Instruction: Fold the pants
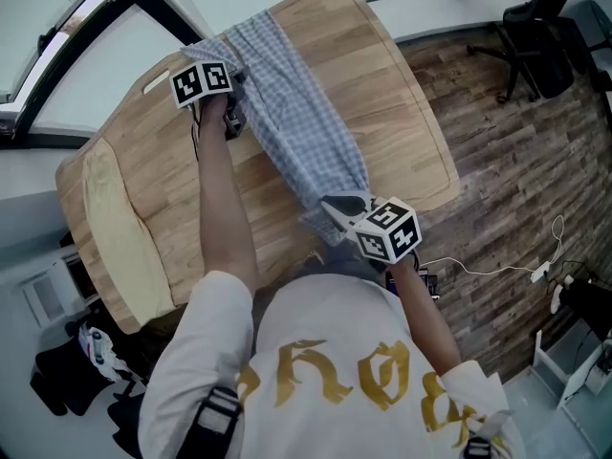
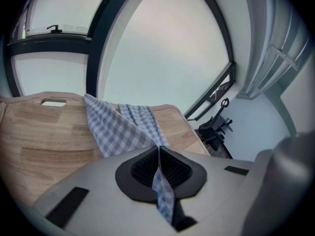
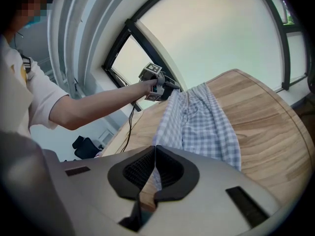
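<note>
I clamp the checked pants (image 1: 304,127) at both ends, left gripper (image 2: 158,173) far, right gripper (image 3: 153,176) near, stretched along the wooden table (image 1: 402,84); the cloth looks light and limp, best gripped at its edges.

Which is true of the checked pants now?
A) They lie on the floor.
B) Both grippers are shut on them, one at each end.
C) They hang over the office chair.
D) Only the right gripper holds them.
B: the pants stretch along the wooden table, with cloth pinched in the closed jaws of the left gripper and of the right gripper.
</note>
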A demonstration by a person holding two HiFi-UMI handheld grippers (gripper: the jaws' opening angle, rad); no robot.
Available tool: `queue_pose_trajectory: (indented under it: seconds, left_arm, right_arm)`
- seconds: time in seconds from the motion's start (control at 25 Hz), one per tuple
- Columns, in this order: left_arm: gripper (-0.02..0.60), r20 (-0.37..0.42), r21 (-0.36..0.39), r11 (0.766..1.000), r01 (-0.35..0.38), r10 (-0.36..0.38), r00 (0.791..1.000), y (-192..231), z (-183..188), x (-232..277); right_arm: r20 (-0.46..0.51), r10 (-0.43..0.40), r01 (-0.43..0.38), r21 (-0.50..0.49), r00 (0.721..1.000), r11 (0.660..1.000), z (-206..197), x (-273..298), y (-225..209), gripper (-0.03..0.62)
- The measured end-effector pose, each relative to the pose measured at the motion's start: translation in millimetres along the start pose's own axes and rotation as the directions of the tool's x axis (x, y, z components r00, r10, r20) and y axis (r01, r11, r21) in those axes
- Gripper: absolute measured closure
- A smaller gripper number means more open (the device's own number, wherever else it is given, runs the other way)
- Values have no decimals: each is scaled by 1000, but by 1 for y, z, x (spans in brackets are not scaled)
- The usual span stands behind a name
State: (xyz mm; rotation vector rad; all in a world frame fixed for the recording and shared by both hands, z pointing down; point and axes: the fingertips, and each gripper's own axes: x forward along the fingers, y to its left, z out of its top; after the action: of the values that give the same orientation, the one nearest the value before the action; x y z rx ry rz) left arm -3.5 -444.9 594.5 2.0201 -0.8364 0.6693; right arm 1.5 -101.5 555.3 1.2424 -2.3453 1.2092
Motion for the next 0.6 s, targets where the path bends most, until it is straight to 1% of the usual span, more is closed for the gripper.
queue_pose_trajectory:
  seconds: [0.32, 0.48, 0.6]
  left_arm:
    - [538, -75, 60, 998, 12, -7, 997, -49, -6, 61]
    - [538, -111, 99, 995, 11, 0, 994, -70, -8, 89]
    - [538, -144, 119, 993, 4, 13, 989, -78, -15, 109]
  right_arm:
    - [7, -50, 49, 88, 999, 995, -10, -31, -56, 566]
    - [-22, -67, 69, 99, 997, 993, -18, -40, -83, 566]
    - [-46, -84, 89, 123, 995, 988, -29, -45, -103, 566]
